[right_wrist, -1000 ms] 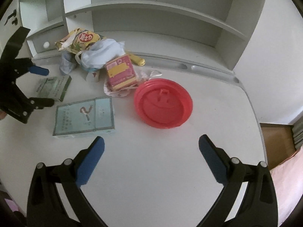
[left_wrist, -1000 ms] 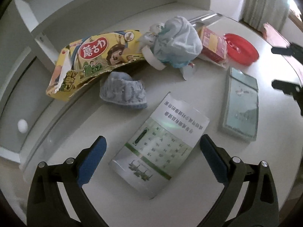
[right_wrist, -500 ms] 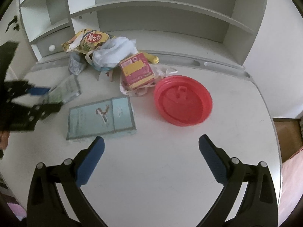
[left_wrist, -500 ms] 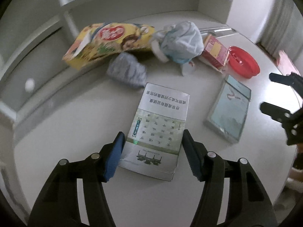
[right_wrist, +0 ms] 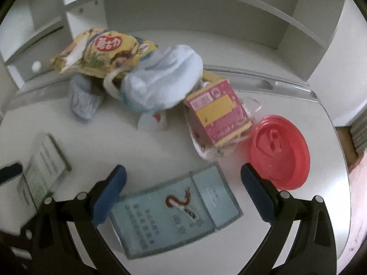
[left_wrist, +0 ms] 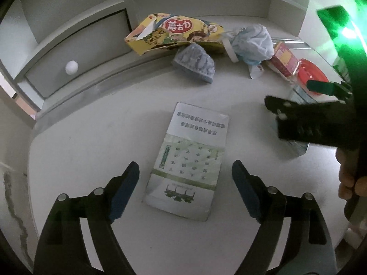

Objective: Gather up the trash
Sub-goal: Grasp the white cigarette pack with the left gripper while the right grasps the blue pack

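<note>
A green and white flat packet (left_wrist: 192, 158) lies on the white desk (left_wrist: 91, 151) between the blue pads of my left gripper (left_wrist: 185, 183). Its jaws are opening and do not press on the packet. My right gripper (right_wrist: 183, 190) stands open over a light blue flat box (right_wrist: 176, 210), with the box's near end between its pads. In the left wrist view the right gripper (left_wrist: 289, 92) shows at the right, held by a hand (left_wrist: 348, 183). Behind lie a yellow snack bag (right_wrist: 107, 50), a pale blue crumpled bag (right_wrist: 160, 80), a grey-blue wad (right_wrist: 83, 100) and a pink carton (right_wrist: 218, 112).
A red round lid (right_wrist: 279, 151) lies right of the carton. A white shelf unit (right_wrist: 195, 23) rises along the back, with a drawer and its white knob (left_wrist: 71, 67) at the left. The desk's rounded edge (right_wrist: 344, 183) runs at the right.
My left gripper rolled and lined up with the green packet; its jaws narrowed, then widened again. My right gripper moved left and lower, from near the red lid to over the light blue box.
</note>
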